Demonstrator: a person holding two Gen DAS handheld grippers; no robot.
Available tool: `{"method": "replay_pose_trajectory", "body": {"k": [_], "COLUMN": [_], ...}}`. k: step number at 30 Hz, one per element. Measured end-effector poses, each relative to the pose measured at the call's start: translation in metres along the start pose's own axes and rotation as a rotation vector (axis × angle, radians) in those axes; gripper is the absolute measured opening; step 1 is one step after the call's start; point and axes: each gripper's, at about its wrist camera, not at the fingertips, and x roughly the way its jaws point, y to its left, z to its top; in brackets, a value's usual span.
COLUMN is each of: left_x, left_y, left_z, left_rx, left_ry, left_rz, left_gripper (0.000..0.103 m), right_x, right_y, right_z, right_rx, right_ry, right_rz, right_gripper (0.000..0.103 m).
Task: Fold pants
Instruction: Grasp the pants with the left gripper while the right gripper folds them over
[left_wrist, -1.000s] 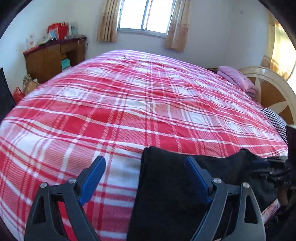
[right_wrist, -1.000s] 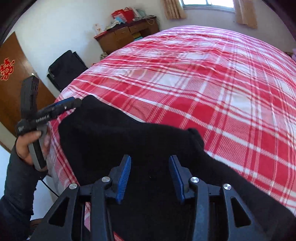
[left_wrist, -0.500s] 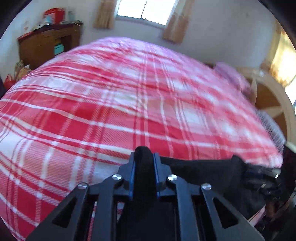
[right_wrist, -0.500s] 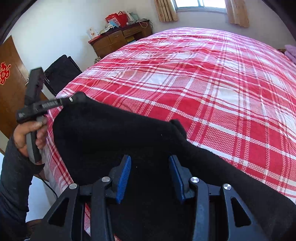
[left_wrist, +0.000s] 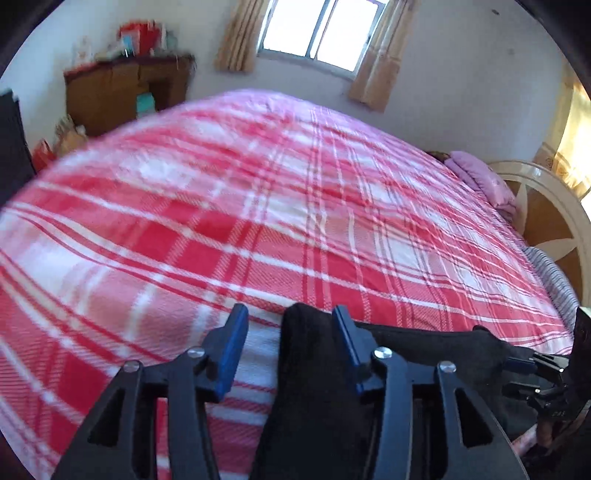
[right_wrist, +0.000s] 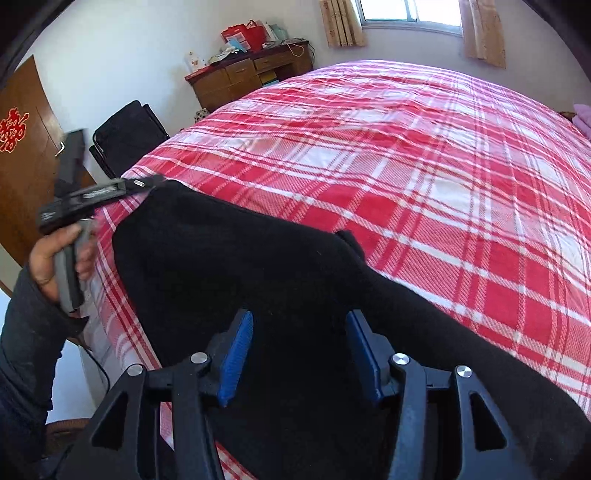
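Black pants (right_wrist: 236, 266) lie along the near edge of the red plaid bed (right_wrist: 424, 155). In the left wrist view my left gripper (left_wrist: 290, 325) is open, with a raised corner of the pants (left_wrist: 306, 354) between its blue pads, close to the right pad. In the right wrist view my right gripper (right_wrist: 299, 332) is open, hovering over the middle of the pants. The left gripper also shows in the right wrist view (right_wrist: 144, 183) at the pants' far left corner. The right gripper shows at the right edge of the left wrist view (left_wrist: 532, 365).
A wooden dresser (right_wrist: 251, 79) with clutter stands by the far wall under a window (left_wrist: 317, 35). A black chair (right_wrist: 125, 136) stands by the bed's left side. A pink pillow (left_wrist: 480, 181) and a headboard (left_wrist: 546, 221) are at the right.
The left gripper shut on the pants' corner half a second ago and has now opened; the corner stays raised between its pads. The right gripper stayed open over the pants.
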Motion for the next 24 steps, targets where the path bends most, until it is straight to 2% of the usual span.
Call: {"method": "replay_pose_trajectory", "body": {"k": [1, 3, 4, 6, 9, 10, 12, 14, 19, 23, 24], "left_x": [-0.010, -0.021, -0.018, 0.001, 0.023, 0.023, 0.019, 0.013, 0.000, 0.008, 0.011], "left_y": [-0.005, -0.016, -0.021, -0.032, -0.041, -0.047, -0.056, -0.066, -0.098, -0.129, -0.134], "left_z": [-0.002, -0.009, -0.013, -0.024, -0.040, -0.044, -0.045, -0.041, -0.036, -0.046, -0.049], "left_rx": [0.021, 0.059, 0.079, 0.124, 0.142, 0.150, 0.177, 0.190, 0.225, 0.312, 0.327], "left_ry": [-0.037, -0.078, -0.069, 0.005, 0.091, 0.079, 0.060, 0.039, -0.012, 0.000, 0.009], "left_rz": [0.011, 0.013, 0.011, 0.032, 0.078, 0.102, 0.141, 0.156, 0.108, 0.098, 0.095], "left_gripper": [0.069, 0.088, 0.090, 0.090, 0.090, 0.090, 0.090, 0.090, 0.090, 0.092, 0.093], "right_x": [0.001, 0.007, 0.011, 0.009, -0.008, -0.020, -0.050, -0.080, -0.141, -0.169, -0.171], "right_y": [-0.003, -0.011, -0.013, -0.011, -0.013, -0.018, -0.031, -0.052, -0.114, -0.164, -0.176], "right_z": [-0.002, -0.007, -0.009, -0.011, -0.012, -0.013, -0.018, -0.028, -0.067, -0.107, -0.114], "right_rx": [0.005, 0.014, 0.005, -0.042, -0.013, 0.004, 0.034, 0.060, 0.178, 0.260, 0.289], "right_ry": [0.002, 0.022, 0.021, 0.011, 0.011, -0.011, -0.070, -0.112, -0.143, -0.116, -0.105], "right_rz": [-0.004, -0.028, -0.023, -0.028, -0.021, -0.006, -0.033, -0.096, -0.251, -0.464, -0.485], "right_gripper": [0.055, 0.055, 0.055, 0.055, 0.055, 0.055, 0.055, 0.055, 0.058, 0.060, 0.060]}}
